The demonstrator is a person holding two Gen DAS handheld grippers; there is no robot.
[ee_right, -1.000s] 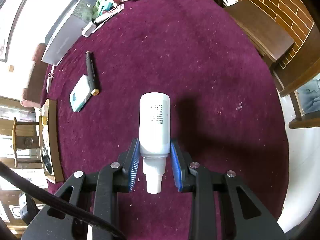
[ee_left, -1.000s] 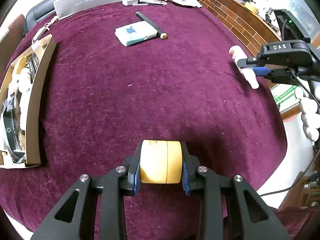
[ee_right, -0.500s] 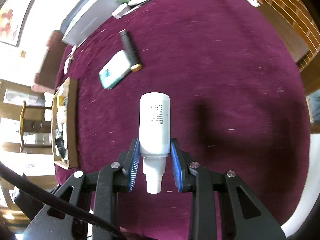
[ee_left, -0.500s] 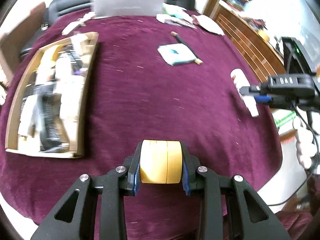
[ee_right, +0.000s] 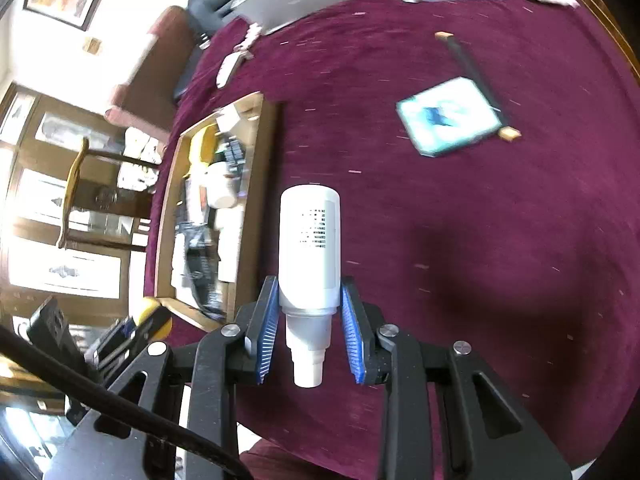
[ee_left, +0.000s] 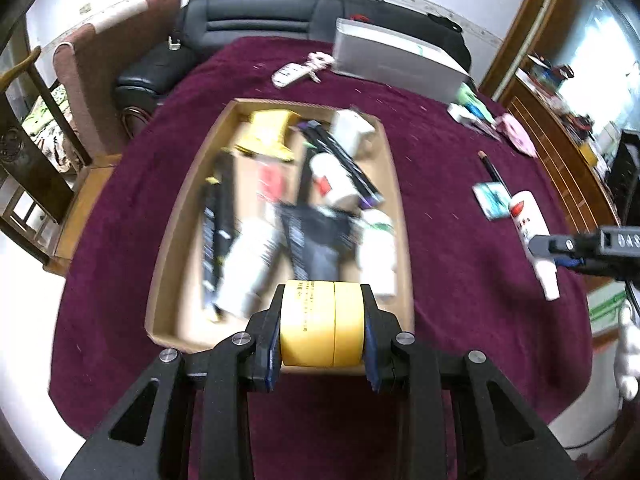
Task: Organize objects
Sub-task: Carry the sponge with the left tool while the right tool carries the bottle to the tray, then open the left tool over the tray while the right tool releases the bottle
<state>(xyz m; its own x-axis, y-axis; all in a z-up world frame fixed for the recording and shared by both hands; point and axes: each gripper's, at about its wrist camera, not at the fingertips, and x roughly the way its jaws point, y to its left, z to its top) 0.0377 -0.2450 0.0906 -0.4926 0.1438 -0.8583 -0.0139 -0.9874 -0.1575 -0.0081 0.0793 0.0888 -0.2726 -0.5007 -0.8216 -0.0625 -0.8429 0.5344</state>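
Maroon cloth (ee_left: pixel 460 240) covers the round table, with a dark sofa (ee_left: pixel 256 20) and a brown chair (ee_left: pixel 116 72) behind it. Tilted steeply down over the table's near edge, the left gripper (ee_left: pixel 322 334) has its blue pads clamped on a yellow tape roll (ee_left: pixel 322 324), held just above the near wall of a cardboard tray (ee_left: pixel 394 184). The right gripper (ee_right: pixel 308 330) points down the same way, pads pressed on the shoulder of a white bottle (ee_right: pixel 310 248), cap toward the camera, body sticking forward over bare cloth to the right of the tray.

Blurred goods fill the tray: a white cup (ee_left: pixel 332 178), a yellow packet (ee_left: pixel 268 132), dark flat packs, white tubes. Right of it on the cloth lie a teal card (ee_right: pixel 448 116) and a dark pen (ee_right: pixel 474 76) touching its far edge. A grey box (ee_left: pixel 396 62) stands at the far side, with a white remote (ee_left: pixel 286 74) beside it and small packets at the far right edge.

Only the left wrist view looks straight into the tray and shows the bottle side-on with a red mark, plus a white glove low at the right edge (ee_left: pixel 630 344). Only the right wrist view shows the bottle's black print, a wooden cabinet at left, and the left gripper side-on with the yellow roll
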